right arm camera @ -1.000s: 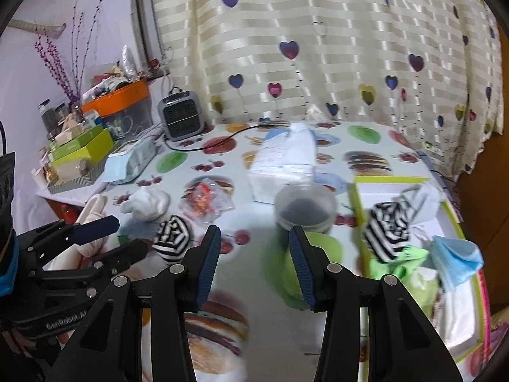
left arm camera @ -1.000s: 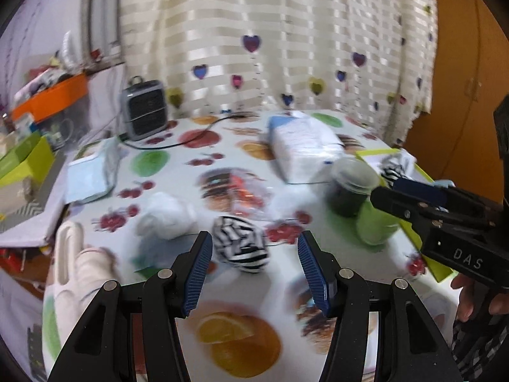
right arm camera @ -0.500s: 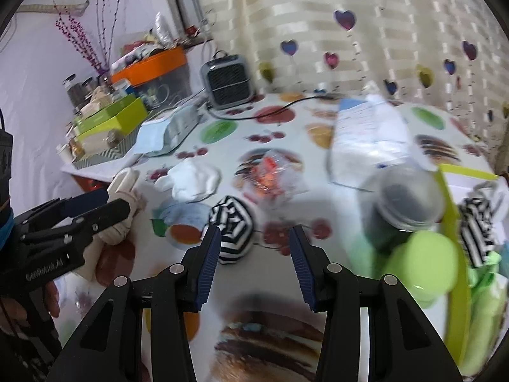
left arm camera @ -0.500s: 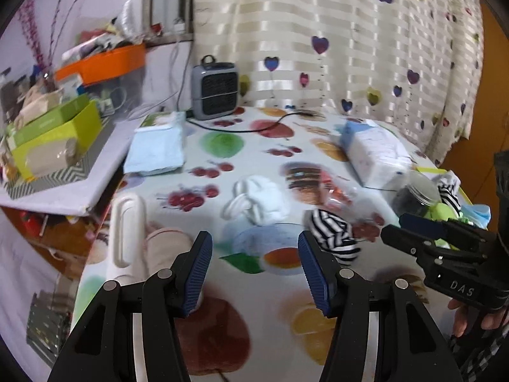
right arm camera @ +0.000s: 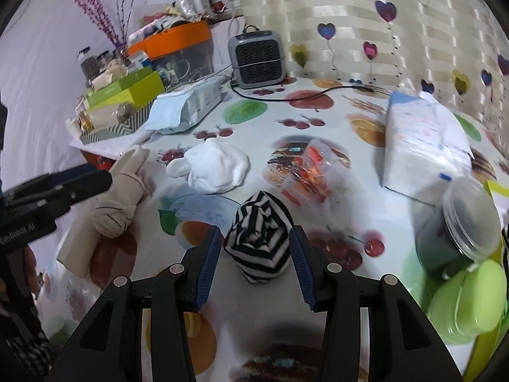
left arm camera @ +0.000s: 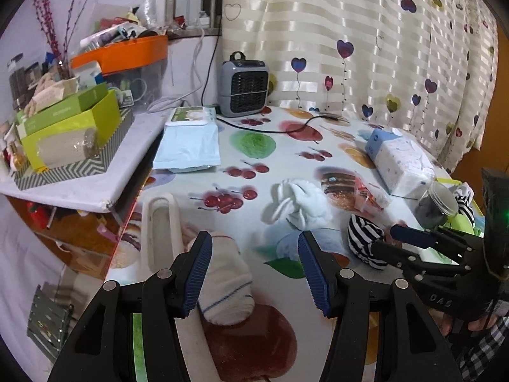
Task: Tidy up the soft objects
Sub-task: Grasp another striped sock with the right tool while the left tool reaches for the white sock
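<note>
1. Right gripper [left arm camera: 410, 242] hides part of the striped sock roll [left arm camera: 362, 238].
2. Left gripper's finger [left arm camera: 194, 273] covers the cream sock roll's [left arm camera: 226, 286] left side.
3. The frame edge crops the green lidded container [right arm camera: 467, 302] beside the jar [right arm camera: 458, 226].

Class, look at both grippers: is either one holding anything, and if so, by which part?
Nothing is held. The right gripper stands open around the striped sock ball, pads not touching it. The left gripper is open beside the beige sock.
</note>
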`<state>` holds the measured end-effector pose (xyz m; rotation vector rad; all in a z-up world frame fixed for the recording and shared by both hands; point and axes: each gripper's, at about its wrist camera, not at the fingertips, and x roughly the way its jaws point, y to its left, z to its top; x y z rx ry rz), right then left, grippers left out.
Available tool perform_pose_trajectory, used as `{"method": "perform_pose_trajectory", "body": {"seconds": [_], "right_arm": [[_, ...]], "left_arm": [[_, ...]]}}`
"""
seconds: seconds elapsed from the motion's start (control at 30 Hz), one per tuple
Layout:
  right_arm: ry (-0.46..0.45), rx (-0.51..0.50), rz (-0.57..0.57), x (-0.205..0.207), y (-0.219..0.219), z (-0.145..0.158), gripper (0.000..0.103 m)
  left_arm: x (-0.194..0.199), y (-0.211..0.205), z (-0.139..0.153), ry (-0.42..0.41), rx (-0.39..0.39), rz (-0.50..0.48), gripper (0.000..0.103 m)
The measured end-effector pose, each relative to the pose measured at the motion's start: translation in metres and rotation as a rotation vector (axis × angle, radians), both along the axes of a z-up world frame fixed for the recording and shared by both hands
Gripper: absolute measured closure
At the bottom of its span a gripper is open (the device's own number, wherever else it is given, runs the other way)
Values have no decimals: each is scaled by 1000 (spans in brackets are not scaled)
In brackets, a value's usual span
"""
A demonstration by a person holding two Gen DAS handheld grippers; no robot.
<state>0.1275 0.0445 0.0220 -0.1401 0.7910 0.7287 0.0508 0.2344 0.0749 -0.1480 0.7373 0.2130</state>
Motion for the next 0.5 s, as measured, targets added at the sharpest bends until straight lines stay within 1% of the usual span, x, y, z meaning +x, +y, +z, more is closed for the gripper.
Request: {"method": "perform_pose_trajectory", "body": {"seconds": [0.07, 0.17, 0.27, 0.4, 0.5], "right_arm": [[-10, -26, 6, 1, 6, -3, 57], [-14, -68, 5, 3, 12, -7, 57], [-26, -101, -2, 4, 15, -10, 57], [-15, -124, -19, 8, 15, -15, 57], [-1, -117, -29, 9, 13, -17, 57]], "left_arm": [[5, 1, 0, 7, 1, -10, 47], [15, 1, -3, 14, -39, -33, 46], [23, -1, -5, 20, -57, -55, 46], [26, 4, -2, 21, -58, -61, 46], [28, 14, 2, 22, -76, -41, 46]]}}
